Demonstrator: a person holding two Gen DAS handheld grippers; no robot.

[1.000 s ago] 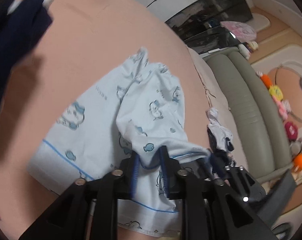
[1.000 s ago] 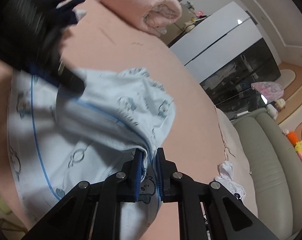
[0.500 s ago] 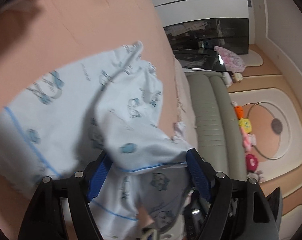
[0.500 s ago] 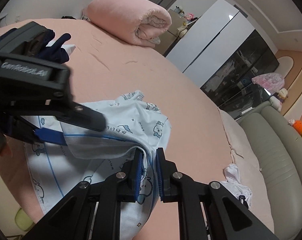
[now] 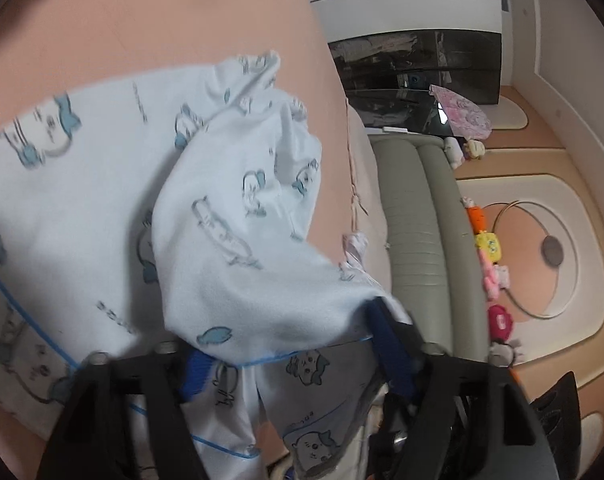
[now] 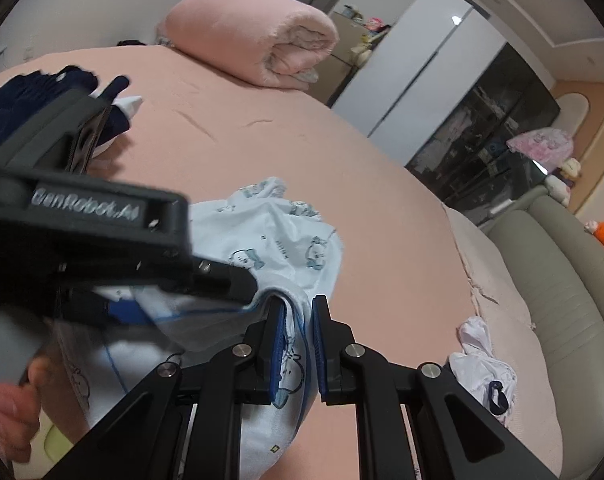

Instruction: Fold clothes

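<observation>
A light-blue garment (image 5: 101, 200) printed with cartoon animals lies on the pink bed (image 5: 161, 20). One folded-over part (image 5: 241, 248) is draped across my left gripper (image 5: 293, 360), which stands wide open with cloth resting on its blue pads (image 5: 390, 348). In the right wrist view the same garment (image 6: 277, 236) is bunched up. My right gripper (image 6: 297, 344) is shut on its blue-piped hem, which hangs down between the fingers. The left gripper's black housing (image 6: 101, 216) crosses just left of the right gripper, almost touching it.
A rolled pink blanket (image 6: 253, 36) lies at the far end of the bed. A navy garment (image 6: 41, 92) sits at the far left and a small white garment (image 6: 482, 356) near the right edge. A grey-green sofa (image 6: 562, 280) runs alongside. A hand (image 6: 9, 412) shows low left.
My left gripper, closed on the fabric a second ago, has opened wide and moved closer to the right gripper. The right gripper keeps its hold and has lifted slightly.
</observation>
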